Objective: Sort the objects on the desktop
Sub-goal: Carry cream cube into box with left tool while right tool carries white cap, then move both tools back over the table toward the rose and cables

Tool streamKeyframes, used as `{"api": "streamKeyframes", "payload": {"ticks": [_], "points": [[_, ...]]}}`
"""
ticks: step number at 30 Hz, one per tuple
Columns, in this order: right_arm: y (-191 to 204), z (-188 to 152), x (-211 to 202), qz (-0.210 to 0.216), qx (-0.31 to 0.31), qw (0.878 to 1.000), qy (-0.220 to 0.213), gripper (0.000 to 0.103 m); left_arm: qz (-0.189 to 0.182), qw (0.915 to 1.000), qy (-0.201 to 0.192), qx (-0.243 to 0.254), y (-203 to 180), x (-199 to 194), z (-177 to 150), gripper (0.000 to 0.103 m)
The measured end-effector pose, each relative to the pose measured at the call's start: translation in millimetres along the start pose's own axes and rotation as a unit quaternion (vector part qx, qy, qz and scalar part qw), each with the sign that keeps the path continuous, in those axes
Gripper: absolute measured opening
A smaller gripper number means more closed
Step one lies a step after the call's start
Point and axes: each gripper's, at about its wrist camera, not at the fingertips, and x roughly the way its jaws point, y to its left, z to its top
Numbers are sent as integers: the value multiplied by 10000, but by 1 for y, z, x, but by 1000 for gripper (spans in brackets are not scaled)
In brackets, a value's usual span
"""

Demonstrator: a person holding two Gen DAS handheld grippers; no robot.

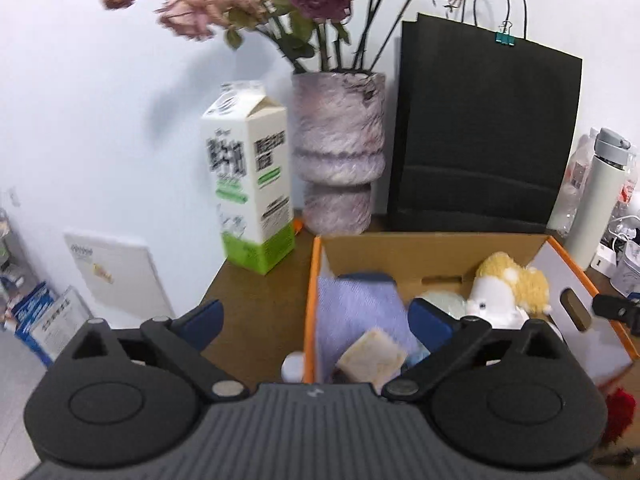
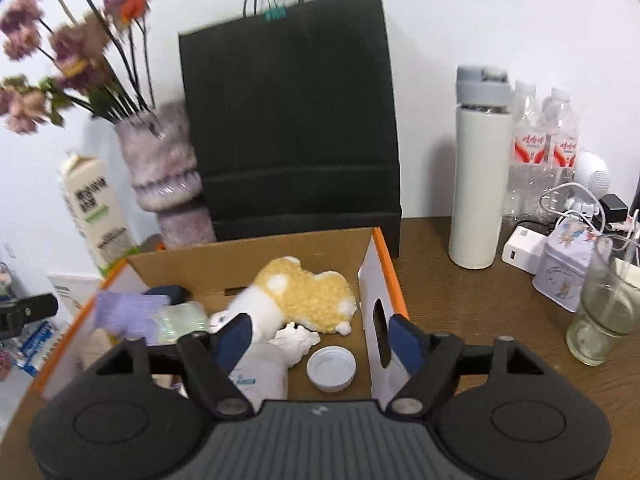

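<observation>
Left wrist view: the left tool (image 1: pixel 316 318) is wide open and holds nothing. Its blue fingers (image 1: pixel 204 320) hang over the left edge of a cardboard box (image 1: pixel 432 248) with orange rims. The box sits on the brown bench (image 1: pixel 260 300). Inside the box lie a purple cloth (image 1: pixel 360 304), a tan sponge block (image 1: pixel 372 354) and a plush toy (image 1: pixel 508 288) that is yellow and white. A small white thing (image 1: pixel 293 366) sits on the bench just outside the box, touching its left wall. Behind the box stand a milk carton (image 1: pixel 250 184), a fuzzy pink vase (image 1: pixel 340 148) with dried roses (image 1: pixel 248 4), and a black paper bag (image 1: pixel 480 128) with a teal clip (image 1: pixel 505 38) on top. A white bottle (image 1: pixel 596 196) stands far to the right.

Right wrist view: the right tool (image 2: pixel 320 338) is also wide open and empty. It hangs over the right side of the same box (image 2: pixel 256 252). One finger is inside the box and the other is outside the right wall. In the box you can see the plush toy (image 2: pixel 308 292), a crumpled white tissue (image 2: pixel 296 340), a round white lid (image 2: pixel 331 368), a white bottle lying down (image 2: pixel 260 376) and the purple cloth (image 2: pixel 124 312). On the bench (image 2: pixel 460 300) to the right stand a tall white flask (image 2: pixel 480 188), water bottles (image 2: pixel 544 148), a little tin (image 2: pixel 568 268), a white charger (image 2: pixel 524 250) and a glass cup (image 2: pixel 608 304).
</observation>
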Motion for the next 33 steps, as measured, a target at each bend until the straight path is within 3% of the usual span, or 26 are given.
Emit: {"api": "streamKeyframes", "payload": {"ticks": [4, 8, 13, 19, 24, 33], "points": [[-3, -5, -33, 133, 147, 9998, -31, 81, -24, 9999, 66, -93, 6, -30, -16, 103], [-6, -33, -64, 204, 195, 9996, -74, 83, -99, 9999, 26, -41, 5, -64, -51, 103], [0, -86, -88, 154, 93, 9998, 90, 83, 557, 9976, -421, -13, -10, -96, -101, 103], [23, -151, -129, 44, -262, 9996, 53, 83, 424, 9980, -474, 69, -28, -130, -164, 103], [31, -203, -153, 39, -439, 9990, 123, 83, 99, 9991, -367, 198, -36, -157, -211, 103], [41, -243, -195, 59, -645, 9979, -18, 83, -142, 9997, -91, 162, -35, -188, -253, 103]]}}
